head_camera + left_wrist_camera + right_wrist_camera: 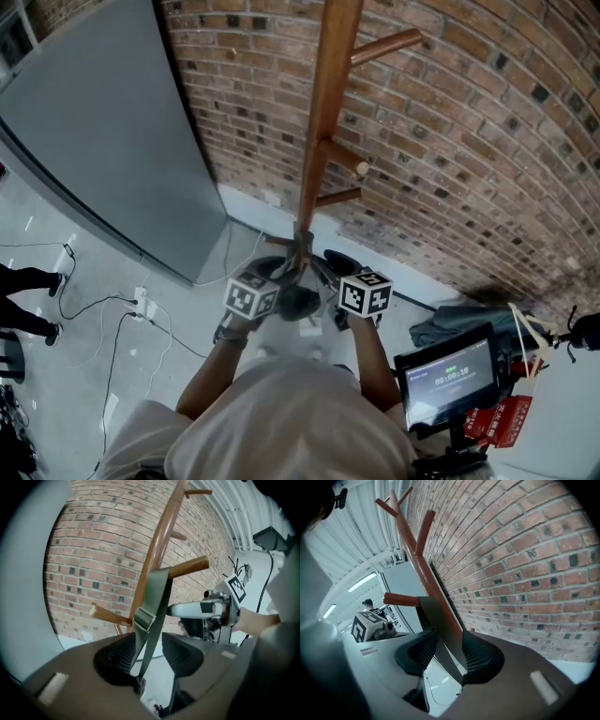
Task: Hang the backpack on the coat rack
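The wooden coat rack stands against the brick wall. The dark backpack hangs low at its pole, between my two grippers. In the left gripper view a grey-green strap with a buckle runs up over a peg. It passes between the spread pads of my left gripper, which stands open. In the right gripper view a second strap drapes over another peg. That strap drops through my open right gripper and lies close to the right pad. The bag's body is mostly hidden.
A grey panel leans at the left of the brick wall. Cables run over the white floor. A screen on a stand and a grey cloth are at the right. A person's feet show at the left edge.
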Tool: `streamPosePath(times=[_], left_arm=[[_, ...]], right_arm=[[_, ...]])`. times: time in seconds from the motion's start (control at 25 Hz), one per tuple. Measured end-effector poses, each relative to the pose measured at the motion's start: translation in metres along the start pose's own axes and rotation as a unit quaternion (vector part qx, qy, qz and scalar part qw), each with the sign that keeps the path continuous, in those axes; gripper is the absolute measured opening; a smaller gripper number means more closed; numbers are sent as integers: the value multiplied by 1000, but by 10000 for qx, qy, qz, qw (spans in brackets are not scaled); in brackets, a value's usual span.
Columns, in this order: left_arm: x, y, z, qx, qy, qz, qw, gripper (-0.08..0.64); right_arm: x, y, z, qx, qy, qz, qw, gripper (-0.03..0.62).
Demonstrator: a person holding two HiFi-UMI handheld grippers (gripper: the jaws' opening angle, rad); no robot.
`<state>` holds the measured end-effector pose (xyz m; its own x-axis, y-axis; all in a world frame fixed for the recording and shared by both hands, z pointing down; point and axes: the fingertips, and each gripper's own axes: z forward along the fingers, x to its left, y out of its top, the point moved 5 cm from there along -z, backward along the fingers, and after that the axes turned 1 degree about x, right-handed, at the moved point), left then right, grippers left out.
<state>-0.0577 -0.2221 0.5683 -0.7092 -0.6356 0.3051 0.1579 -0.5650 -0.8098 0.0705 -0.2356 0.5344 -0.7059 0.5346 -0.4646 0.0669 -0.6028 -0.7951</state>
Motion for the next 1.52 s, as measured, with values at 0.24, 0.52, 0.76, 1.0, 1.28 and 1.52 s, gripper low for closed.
streamPosePath(times=[0.24, 0.52, 0.76, 1.0, 1.28, 1.52], left_arm=[[-3, 24, -27, -444, 281, 346, 9980, 148], [-16, 69, -64, -1279, 420, 619, 9890, 26], [-32, 111, -98, -1860, 505, 786, 9781, 0], [-49, 142, -128, -2302, 511, 992, 9667, 0], [-67, 166, -155, -2671, 618, 1374, 9518, 0], [-77, 175, -167, -2750, 721, 1639, 9446, 0]], right_arm=[[5, 24, -22, -231, -106, -15, 9997, 153], [33, 70, -52, -632, -180, -610, 9960, 99], [65, 101, -72, -945, -129, -1252, 9875, 60], [84, 129, -94, -1370, -399, -1781, 9736, 5], [102, 152, -116, -1827, -461, -2152, 9582, 2], [115, 157, -123, -1757, -379, -2404, 9539, 0]])
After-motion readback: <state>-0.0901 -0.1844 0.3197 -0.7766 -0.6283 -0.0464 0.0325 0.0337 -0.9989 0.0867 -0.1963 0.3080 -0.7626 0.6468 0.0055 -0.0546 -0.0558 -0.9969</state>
